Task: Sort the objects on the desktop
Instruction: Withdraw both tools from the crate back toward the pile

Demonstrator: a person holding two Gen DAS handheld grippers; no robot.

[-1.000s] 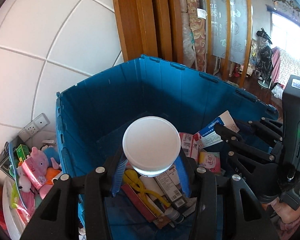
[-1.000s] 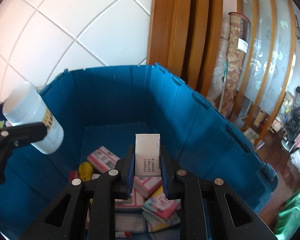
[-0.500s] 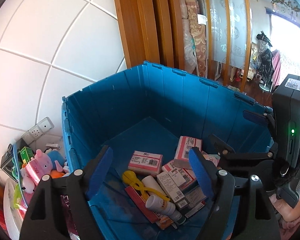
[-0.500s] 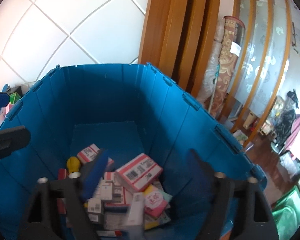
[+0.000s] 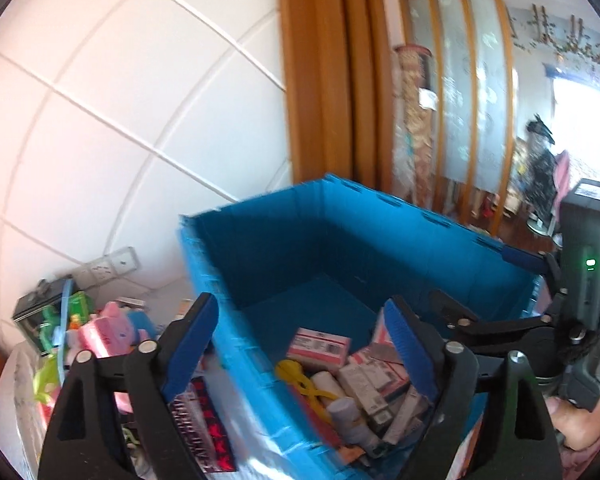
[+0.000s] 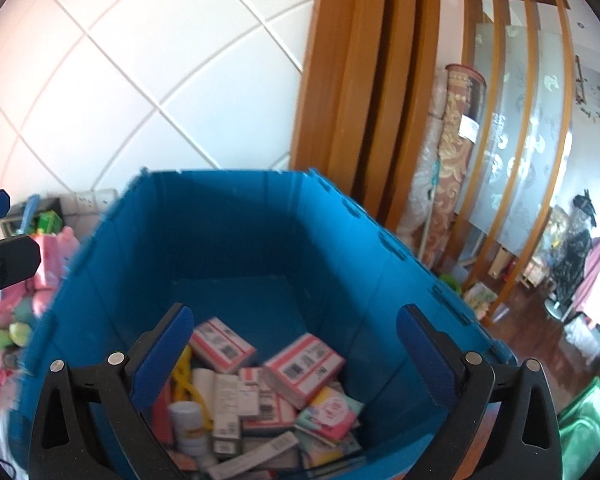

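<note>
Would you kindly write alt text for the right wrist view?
The right gripper, its jaws opening and empty, hangs over a blue crate holding pink-and-white boxes, a white bottle and packets. Behind stand a white tiled wall and wooden panels.

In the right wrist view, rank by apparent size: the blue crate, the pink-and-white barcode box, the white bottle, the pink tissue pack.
1. blue crate
2. pink-and-white barcode box
3. pink tissue pack and white bottle: look alike in size, unranked; the bottle is blurred.
</note>
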